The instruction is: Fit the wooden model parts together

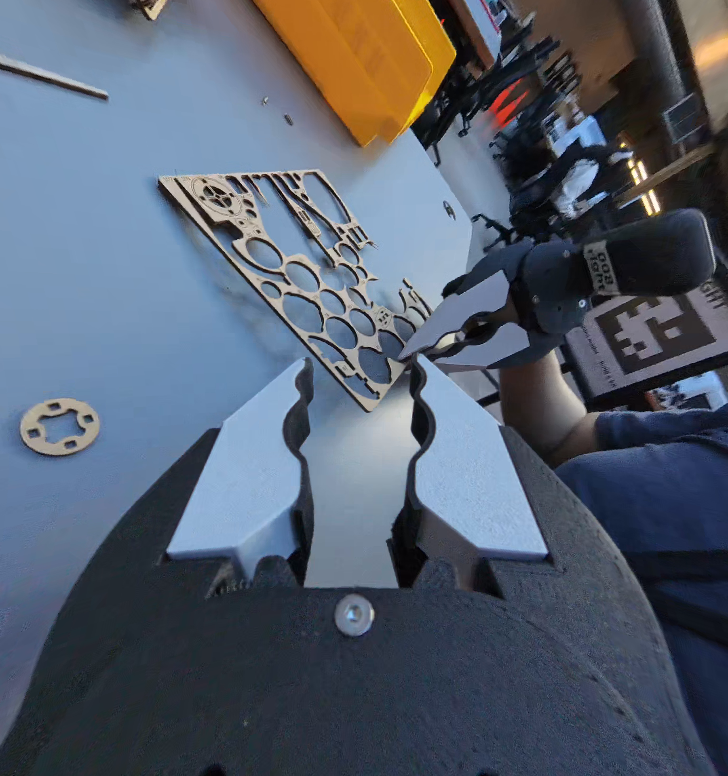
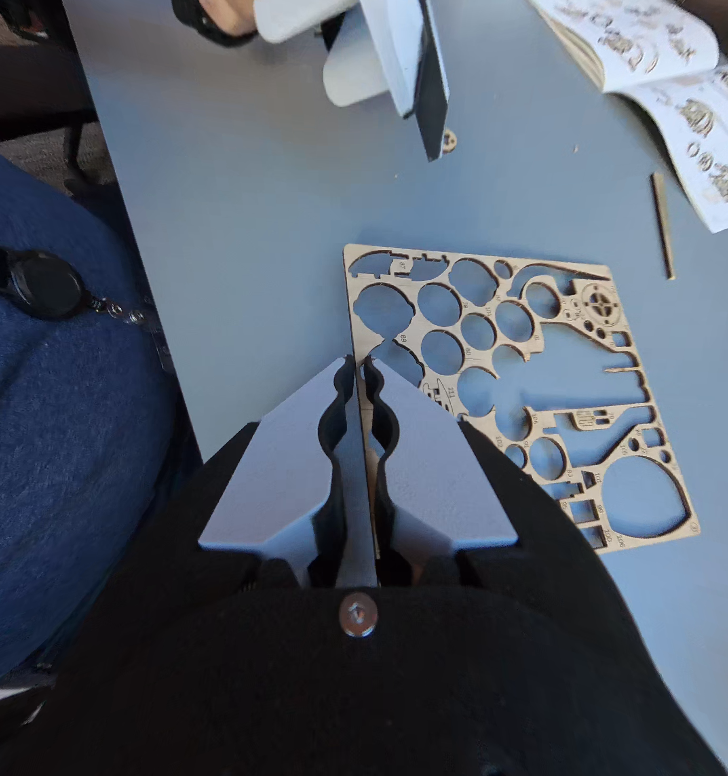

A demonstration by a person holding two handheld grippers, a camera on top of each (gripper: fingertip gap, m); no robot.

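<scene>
Left wrist view. The left gripper hangs over the grey table with its jaws spread wide and nothing between them. The wooden sheet, a thin laser-cut panel mostly punched out, lies flat at 12 o'clock from the fingertips. The right gripper comes in from 2 o'clock, its tips nearly together at the sheet's near edge. A loose wooden ring with a notched centre sits well apart at 9 o'clock. A yellow bin stands at 12 o'clock, far side. A thin wooden strip lies at 10 o'clock.

Right wrist view. The right gripper has its jaws drawn close, straddling the left edge of the wooden sheet; whether the pads actually bite the wood I cannot tell. The sheet runs off toward 2 o'clock. The left gripper shows at 12 o'clock, tip near a small wooden piece. An open booklet lies at 1 o'clock, the strip just below it.

Handling, as a judgement: the sheet looks light and stiff but brittle, with narrow webs between cut-outs that would likely snap if twisted. Best hold is the solid outer border, not the bridges. The ring likely lifts best by its rim.
</scene>
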